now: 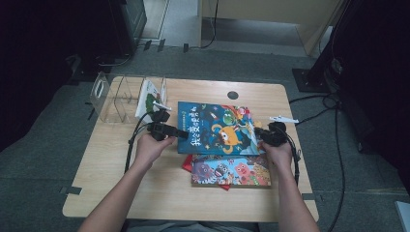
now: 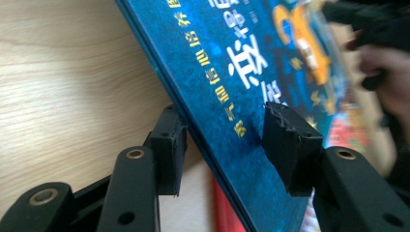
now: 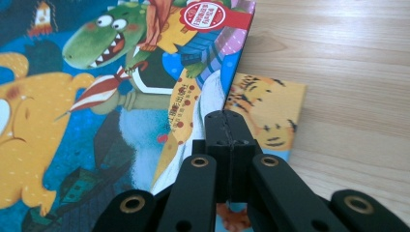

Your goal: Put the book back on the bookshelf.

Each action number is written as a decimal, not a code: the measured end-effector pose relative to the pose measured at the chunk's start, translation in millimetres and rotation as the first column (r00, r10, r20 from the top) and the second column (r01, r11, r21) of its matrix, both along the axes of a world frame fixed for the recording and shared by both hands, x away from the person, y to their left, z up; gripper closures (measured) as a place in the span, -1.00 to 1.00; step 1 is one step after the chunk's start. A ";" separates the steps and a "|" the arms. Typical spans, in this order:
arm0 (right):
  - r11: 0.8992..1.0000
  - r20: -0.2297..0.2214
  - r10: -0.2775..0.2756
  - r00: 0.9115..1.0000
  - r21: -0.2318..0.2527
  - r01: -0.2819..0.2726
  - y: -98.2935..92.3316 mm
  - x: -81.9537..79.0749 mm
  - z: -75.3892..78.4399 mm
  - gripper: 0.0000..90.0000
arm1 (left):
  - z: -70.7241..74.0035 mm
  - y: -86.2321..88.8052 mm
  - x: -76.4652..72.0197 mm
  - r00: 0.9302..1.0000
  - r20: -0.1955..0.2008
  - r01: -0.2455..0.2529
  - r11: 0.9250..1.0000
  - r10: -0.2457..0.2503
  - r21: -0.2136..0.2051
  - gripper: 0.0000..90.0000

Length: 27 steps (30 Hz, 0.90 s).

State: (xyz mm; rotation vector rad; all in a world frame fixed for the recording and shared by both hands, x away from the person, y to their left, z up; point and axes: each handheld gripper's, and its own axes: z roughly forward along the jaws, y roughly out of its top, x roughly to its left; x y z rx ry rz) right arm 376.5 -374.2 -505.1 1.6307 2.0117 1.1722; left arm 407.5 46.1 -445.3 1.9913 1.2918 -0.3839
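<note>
While straddling blue book (image 2: 270,63) edge, left gripper (image 2: 225,145) gapes, pads apart | right gripper (image 3: 227,126) clamped on book's corner

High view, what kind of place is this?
Probably a recording setup in a lab or workroom: a wooden table on grey carpet, cables trailing across the floor, picture books and a clear file rack.

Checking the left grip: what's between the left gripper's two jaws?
The spine-side edge of the blue book runs between the jaws of the left gripper; the left gripper view shows a gap at the right pad, so it is not clamped.
</note>
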 end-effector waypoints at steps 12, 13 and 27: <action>0.993 -0.005 0.118 0.993 0.029 -0.118 22.7 0.1 -0.9 1.00 | 51.9 10.3 12.2 0.999 -0.036 0.009 0.998 -0.012 -0.062 0.40; 0.991 -0.003 0.131 0.991 0.021 -0.131 26.0 0.0 -0.7 1.00 | 57.6 9.5 13.3 1.000 -0.027 0.010 0.999 -0.011 -0.053 0.41; 0.961 0.009 0.274 0.962 -0.025 -0.274 73.6 -4.7 2.0 0.83 | 120.9 5.1 35.1 0.994 -0.087 0.072 0.997 -0.069 0.035 0.69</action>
